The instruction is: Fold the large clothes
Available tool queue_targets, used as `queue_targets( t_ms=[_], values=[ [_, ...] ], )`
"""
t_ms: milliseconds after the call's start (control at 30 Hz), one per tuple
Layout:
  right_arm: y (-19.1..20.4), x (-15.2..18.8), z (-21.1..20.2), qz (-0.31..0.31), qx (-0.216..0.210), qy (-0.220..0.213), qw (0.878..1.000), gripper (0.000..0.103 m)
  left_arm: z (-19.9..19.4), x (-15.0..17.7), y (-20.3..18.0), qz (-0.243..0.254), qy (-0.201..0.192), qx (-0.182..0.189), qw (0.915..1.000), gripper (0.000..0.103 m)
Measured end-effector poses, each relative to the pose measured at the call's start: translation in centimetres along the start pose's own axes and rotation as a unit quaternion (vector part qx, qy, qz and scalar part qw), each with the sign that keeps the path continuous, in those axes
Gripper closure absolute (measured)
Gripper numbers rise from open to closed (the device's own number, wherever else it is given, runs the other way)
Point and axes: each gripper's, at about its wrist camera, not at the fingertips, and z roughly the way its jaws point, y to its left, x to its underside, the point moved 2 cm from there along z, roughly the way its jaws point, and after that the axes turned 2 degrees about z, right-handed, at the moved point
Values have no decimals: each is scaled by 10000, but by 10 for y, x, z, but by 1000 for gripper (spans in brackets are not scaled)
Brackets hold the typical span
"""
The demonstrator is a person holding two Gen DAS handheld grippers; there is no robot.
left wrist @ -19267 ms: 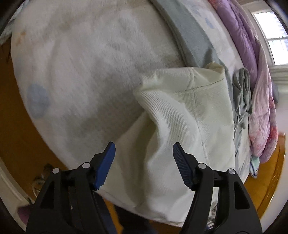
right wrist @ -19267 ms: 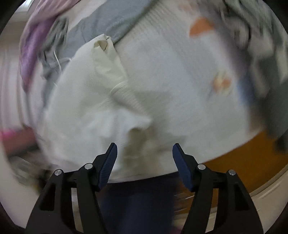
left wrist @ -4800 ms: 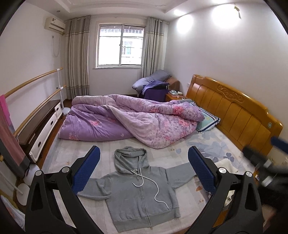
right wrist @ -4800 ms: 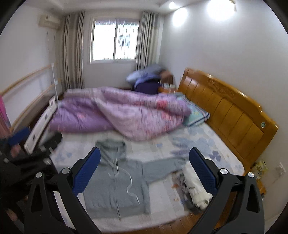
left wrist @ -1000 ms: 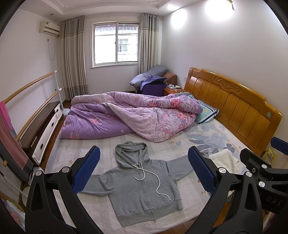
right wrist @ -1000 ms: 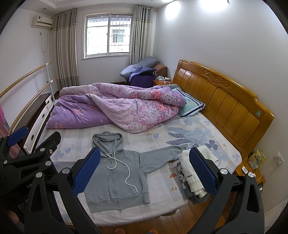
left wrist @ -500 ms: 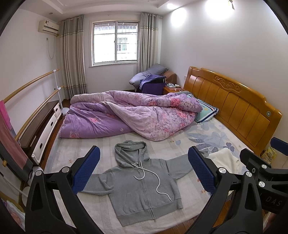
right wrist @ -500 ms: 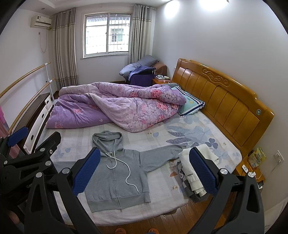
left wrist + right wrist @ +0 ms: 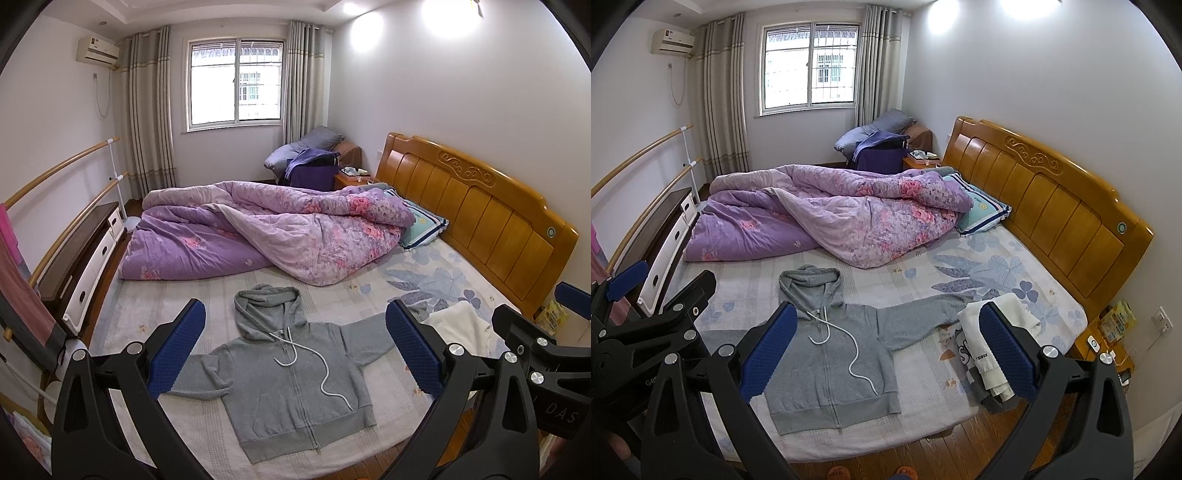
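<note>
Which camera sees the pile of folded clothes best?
The right wrist view: the folded pile shows its stacked layers at the bed's edge. In the left wrist view, only its white top peeks out behind a gripper's fingers.

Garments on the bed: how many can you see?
At least 3: a grey hoodie spread flat near the front edge, and a stack at its right holding a white folded top over something dark; more may be hidden there.

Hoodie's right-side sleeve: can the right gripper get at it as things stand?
Probably yes. The right gripper is open and empty, nothing covers the sleeve of the gray hoodie, but its cuff ends against the folded clothes pile.
</note>
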Motion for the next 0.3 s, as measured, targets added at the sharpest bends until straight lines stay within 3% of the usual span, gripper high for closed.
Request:
queue_targets(
  t_ms=[300],
  values=[
    [1, -1, 7, 4, 11, 50, 10000, 8, 7, 2, 6, 18, 54, 9, 10000, 5]
  ],
)
